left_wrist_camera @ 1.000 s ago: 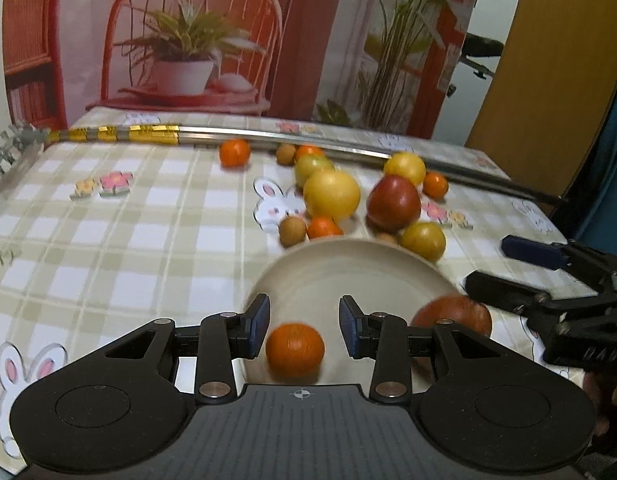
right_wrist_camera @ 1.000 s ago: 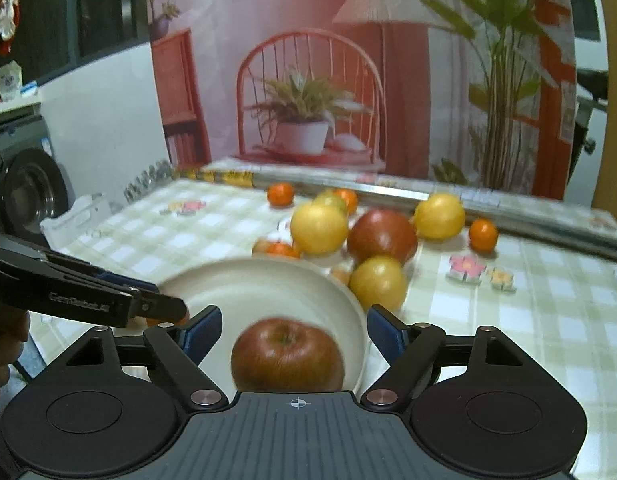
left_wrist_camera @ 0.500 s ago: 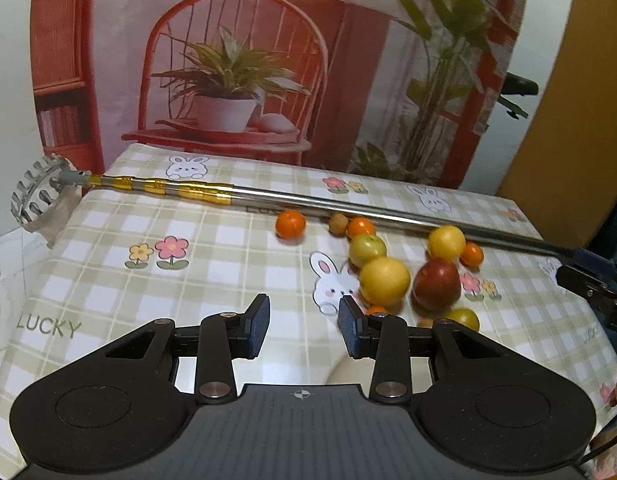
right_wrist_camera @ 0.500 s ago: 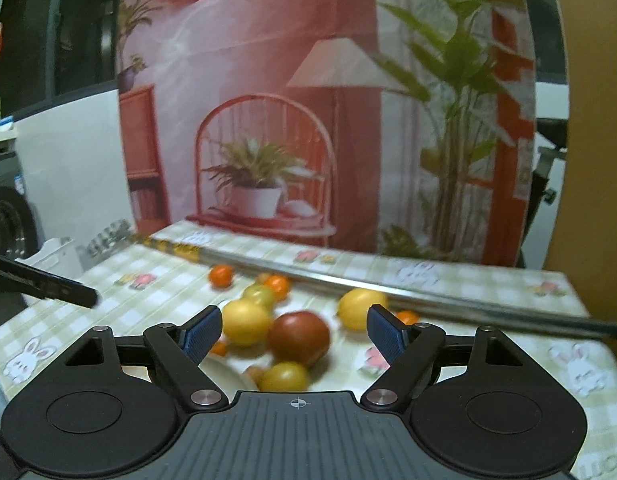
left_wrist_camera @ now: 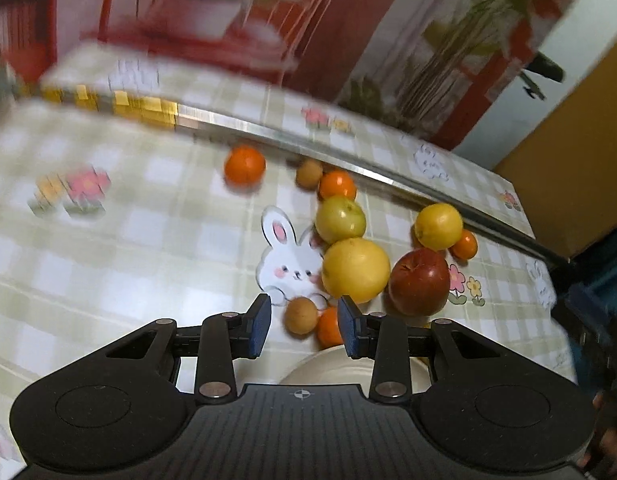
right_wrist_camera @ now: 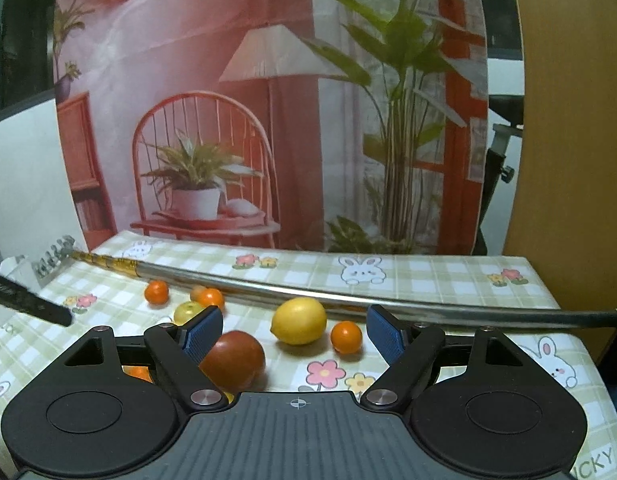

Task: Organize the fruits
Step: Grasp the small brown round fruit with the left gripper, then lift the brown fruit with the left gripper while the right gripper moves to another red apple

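Left gripper (left_wrist_camera: 304,322): jaws apart and just closing a little, gripping nothing; a small brown fruit (left_wrist_camera: 300,315) and a tangerine (left_wrist_camera: 329,326) lie on the cloth between its tips.
Plate (left_wrist_camera: 332,368): cream rim just below those tips.
Right gripper (right_wrist_camera: 294,330): spread wide, empty.
Fruit pile: red apple (right_wrist_camera: 233,358) nearest, lemon (right_wrist_camera: 299,320) and small orange (right_wrist_camera: 346,337) beyond.
Far: metal pole (right_wrist_camera: 348,298) across the checked tablecloth (right_wrist_camera: 428,276).
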`<action>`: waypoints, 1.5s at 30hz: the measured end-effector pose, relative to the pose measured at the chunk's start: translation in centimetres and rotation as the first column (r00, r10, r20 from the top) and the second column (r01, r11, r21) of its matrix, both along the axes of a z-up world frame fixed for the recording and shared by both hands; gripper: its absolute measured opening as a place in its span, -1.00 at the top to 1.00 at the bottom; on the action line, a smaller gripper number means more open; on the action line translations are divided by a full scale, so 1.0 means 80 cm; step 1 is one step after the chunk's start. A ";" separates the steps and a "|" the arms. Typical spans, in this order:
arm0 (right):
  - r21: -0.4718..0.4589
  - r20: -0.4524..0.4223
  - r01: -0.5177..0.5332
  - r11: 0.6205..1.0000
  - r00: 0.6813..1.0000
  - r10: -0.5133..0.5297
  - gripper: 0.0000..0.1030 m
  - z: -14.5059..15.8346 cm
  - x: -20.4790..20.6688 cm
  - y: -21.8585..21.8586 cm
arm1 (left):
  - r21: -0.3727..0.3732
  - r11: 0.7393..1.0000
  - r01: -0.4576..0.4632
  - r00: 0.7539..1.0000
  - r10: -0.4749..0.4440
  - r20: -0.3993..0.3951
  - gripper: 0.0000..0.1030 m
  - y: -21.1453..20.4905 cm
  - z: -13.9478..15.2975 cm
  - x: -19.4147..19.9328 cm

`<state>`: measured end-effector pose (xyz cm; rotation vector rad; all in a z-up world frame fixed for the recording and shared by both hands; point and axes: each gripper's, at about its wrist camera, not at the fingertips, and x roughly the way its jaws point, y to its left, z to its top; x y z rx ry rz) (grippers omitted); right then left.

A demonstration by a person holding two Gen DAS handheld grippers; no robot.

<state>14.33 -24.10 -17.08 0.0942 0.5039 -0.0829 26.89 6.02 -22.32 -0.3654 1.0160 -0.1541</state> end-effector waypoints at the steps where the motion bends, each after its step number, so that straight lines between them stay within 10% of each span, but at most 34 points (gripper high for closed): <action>1: -0.002 -0.009 -0.001 1.000 1.000 0.001 -0.48 -0.004 0.002 0.000 | -0.020 1.000 -0.020 0.999 0.019 -0.030 0.29 0.000 -0.009 0.006; 21: 0.085 -0.058 0.027 0.996 0.998 -0.022 -0.47 -0.033 0.007 -0.018 | -0.162 0.970 -0.184 0.971 0.153 -0.183 0.50 0.010 -0.065 0.035; 45: 0.100 -0.072 0.033 0.994 0.997 -0.025 -0.47 -0.039 0.008 -0.019 | 0.026 0.986 -0.166 0.984 0.167 -0.063 0.49 0.034 -0.043 0.015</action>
